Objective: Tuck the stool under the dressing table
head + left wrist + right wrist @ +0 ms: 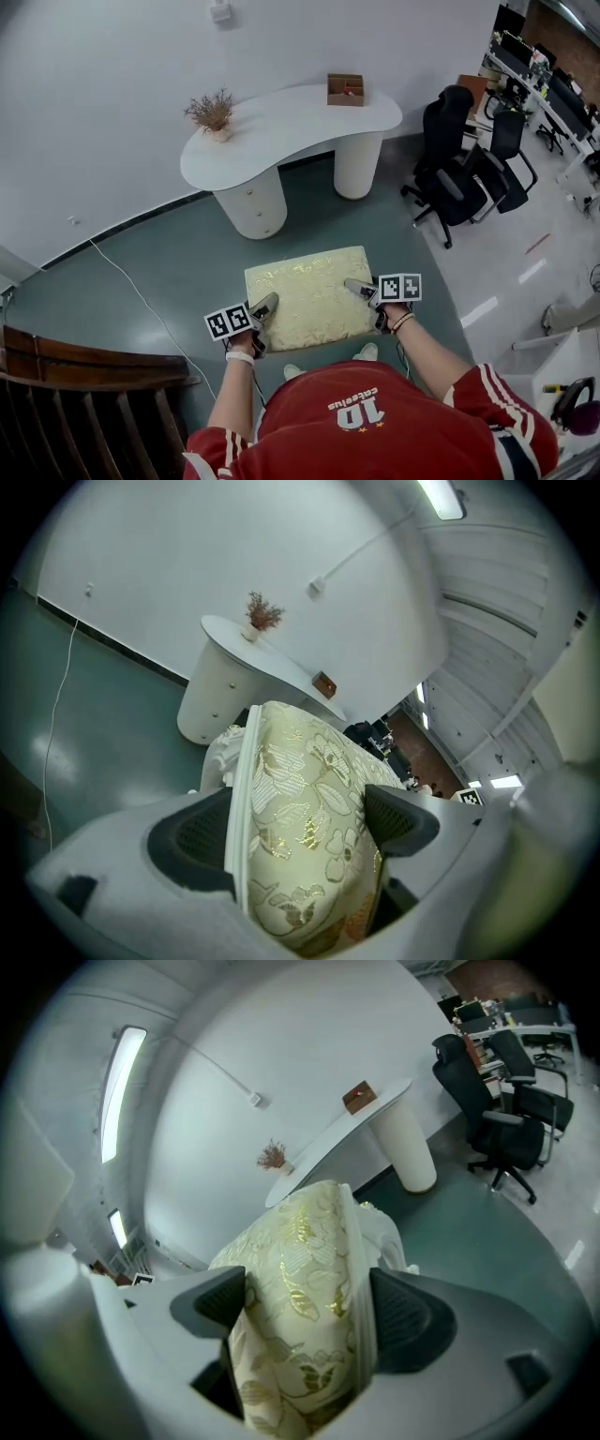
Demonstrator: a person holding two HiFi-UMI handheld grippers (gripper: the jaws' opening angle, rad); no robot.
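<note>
The stool has a cream cushion with gold flower embroidery and a white frame. It hangs off the green floor in front of the person, held from both sides. My left gripper is shut on the stool's left edge, the cushion squeezed between the dark pads. On the right edge my right gripper is shut the same way. The white kidney-shaped dressing table stands farther off by the wall, on two round pedestals with a gap between them.
On the table are a dried-flower vase and a small brown box. Black office chairs stand to the right. A dark wooden railing fills the lower left. A white cable runs across the floor.
</note>
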